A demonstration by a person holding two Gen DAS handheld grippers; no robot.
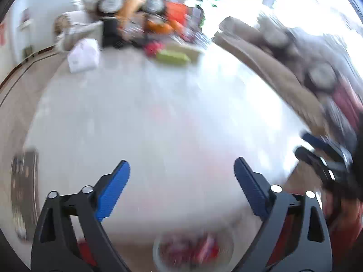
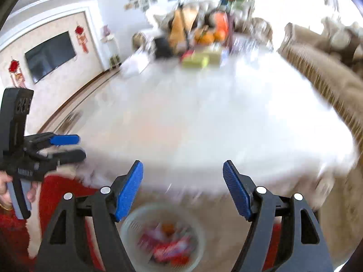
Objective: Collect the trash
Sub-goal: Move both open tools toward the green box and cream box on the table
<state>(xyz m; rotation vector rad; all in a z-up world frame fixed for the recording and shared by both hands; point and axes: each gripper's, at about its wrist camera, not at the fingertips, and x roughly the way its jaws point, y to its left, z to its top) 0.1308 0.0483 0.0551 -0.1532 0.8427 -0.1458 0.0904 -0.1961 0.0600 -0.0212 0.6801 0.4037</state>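
Both views are blurred. My left gripper (image 1: 181, 167) is open above the near edge of the white table (image 1: 158, 113), with nothing between its blue pads (image 1: 113, 190). Below it stands a pale round bin (image 1: 156, 249) with red wrappers (image 1: 204, 249) inside. My right gripper (image 2: 182, 165) is also open and empty, above the same bin (image 2: 127, 224), which holds red wrappers (image 2: 168, 249) and an orange bit. Each gripper shows in the other's view: the left gripper (image 2: 79, 147) at the left edge, the right gripper (image 1: 302, 144) at the right edge.
At the table's far end (image 2: 204, 113) lie a green box (image 2: 195, 61), oranges (image 2: 208, 37), a black box (image 2: 162, 45) and a white bag (image 2: 133, 64). A beige sofa (image 2: 329, 72) runs along the right. A person's hand (image 2: 31, 195) and red clothing (image 2: 56, 192) are at lower left.
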